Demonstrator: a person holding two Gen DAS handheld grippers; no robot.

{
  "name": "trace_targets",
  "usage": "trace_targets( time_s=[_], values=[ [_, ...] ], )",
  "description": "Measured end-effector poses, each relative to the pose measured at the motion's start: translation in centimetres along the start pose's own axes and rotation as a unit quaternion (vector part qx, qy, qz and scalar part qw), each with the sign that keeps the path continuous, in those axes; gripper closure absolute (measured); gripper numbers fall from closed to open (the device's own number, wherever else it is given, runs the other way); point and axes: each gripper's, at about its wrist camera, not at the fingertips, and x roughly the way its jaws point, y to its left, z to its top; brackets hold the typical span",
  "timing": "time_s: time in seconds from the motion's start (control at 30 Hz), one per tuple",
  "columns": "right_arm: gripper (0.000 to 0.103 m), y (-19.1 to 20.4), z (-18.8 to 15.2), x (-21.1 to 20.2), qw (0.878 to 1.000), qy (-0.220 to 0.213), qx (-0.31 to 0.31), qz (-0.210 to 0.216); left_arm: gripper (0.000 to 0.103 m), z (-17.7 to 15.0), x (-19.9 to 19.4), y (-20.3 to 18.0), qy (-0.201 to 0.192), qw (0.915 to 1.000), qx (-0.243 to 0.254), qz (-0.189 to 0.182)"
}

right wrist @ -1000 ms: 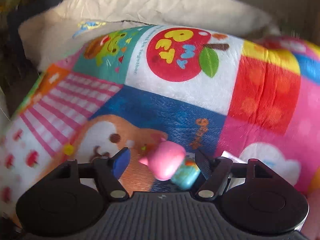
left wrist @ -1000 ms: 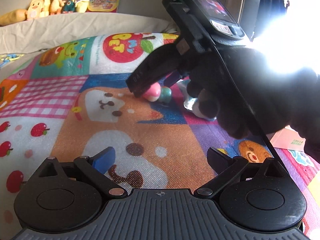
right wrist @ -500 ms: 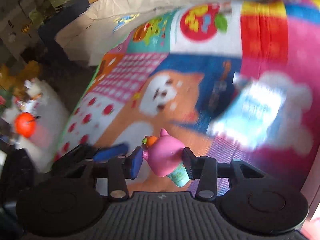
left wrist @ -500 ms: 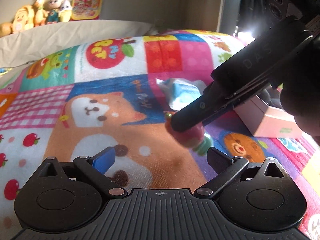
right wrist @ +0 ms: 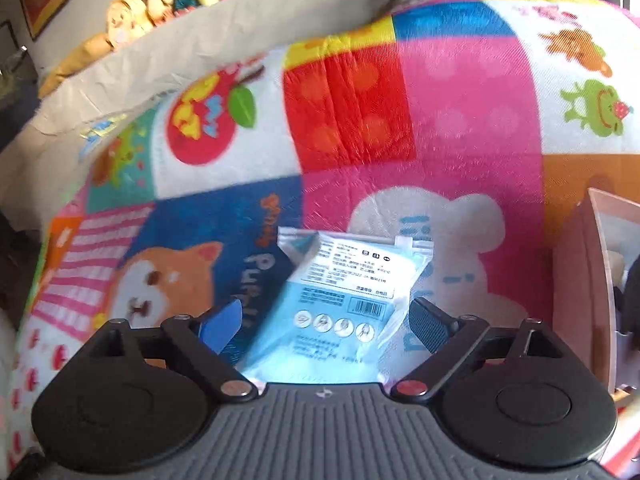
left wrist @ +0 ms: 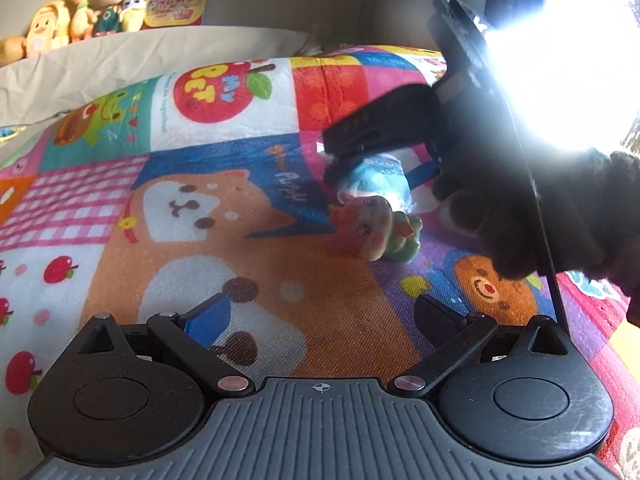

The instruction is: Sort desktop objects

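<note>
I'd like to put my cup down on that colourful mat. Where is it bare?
Bare: the orange dog patch and pink checks, left of the toy figure. Crowded: around the blue packet, under the right tongs, beside the pink box.

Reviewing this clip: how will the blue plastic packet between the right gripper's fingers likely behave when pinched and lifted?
The blue packet looks like a soft, puffy sealed bag, so it would probably squash and sag. Its glossy film may slip between the pads. It seems light for its size.

Patchwork cartoon mat (right wrist: 460, 92); pale-blue printed packet (right wrist: 340, 300); pink-and-green toy (left wrist: 376, 236)
</note>
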Motion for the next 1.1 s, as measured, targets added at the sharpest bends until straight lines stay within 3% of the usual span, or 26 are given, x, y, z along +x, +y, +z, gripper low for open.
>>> trace_targets(
  time_s=[0.03,0.07,0.13,0.23,0.3,0.43,0.5,0.6,0.8,0.9,1.0,1.1],
  values=[
    [0.031,-0.1,-0.2,0.3,1.0,0.008,-0.001,0.003,0.002,0.0,0.0,0.1,0.001,1.0,-0.003,-0.003],
    [0.033,-0.3,-0.4,0.1,1.0,0.008,-0.006,0.007,0.002,0.0,0.0,0.3,0.002,1.0,-0.007,-0.005],
    [0.047,-0.6,-0.9,-1.1,1.0,0.01,-0.015,0.015,0.002,0.0,0.1,0.4,0.004,0.9999,-0.011,-0.007],
    [0.047,-1.6,-2.6,-4.3,0.998,0.023,-0.021,0.052,0.002,0.0,0.2,0.5,0.004,0.9999,-0.014,-0.007],
    [0.047,-2.2,-4.4,-7.0,0.998,0.019,-0.03,0.055,0.002,0.1,0.2,0.5,0.006,0.9998,-0.015,-0.006],
    [0.047,-3.3,-8.5,-13.0,0.997,-0.04,-0.063,0.037,0.002,0.1,0.4,0.2,0.01,0.9999,-0.009,0.001],
    [0.047,-4.8,-10.5,-15.8,0.996,-0.062,-0.052,0.039,0.002,0.1,0.5,0.1,0.012,0.9999,-0.005,0.006],
    [0.047,-7.4,-13.7,-18.3,0.997,-0.056,-0.014,0.053,0.002,0.2,0.6,-0.2,0.019,0.9997,0.002,0.012],
    [0.048,-10.3,-20.3,-20.6,0.999,-0.05,0.018,0.002,0.002,0.5,1.2,-0.9,0.03,0.999,0.025,0.018],
    [0.044,-11.4,-21.7,-21.3,0.998,-0.061,0.025,-0.022,0.002,0.8,0.9,-1.4,0.017,0.9978,0.048,0.042],
    [0.027,-13.0,-21.5,-22.5,0.994,-0.095,0.047,-0.031,0.002,1.6,-0.1,-1.3,-0.002,0.996,0.059,0.067],
    [0.011,-15.2,-20.3,-23.4,0.982,-0.156,0.086,-0.056,0.002,2.1,-1.4,-0.7,-0.012,0.9961,0.048,0.073]
  ],
)
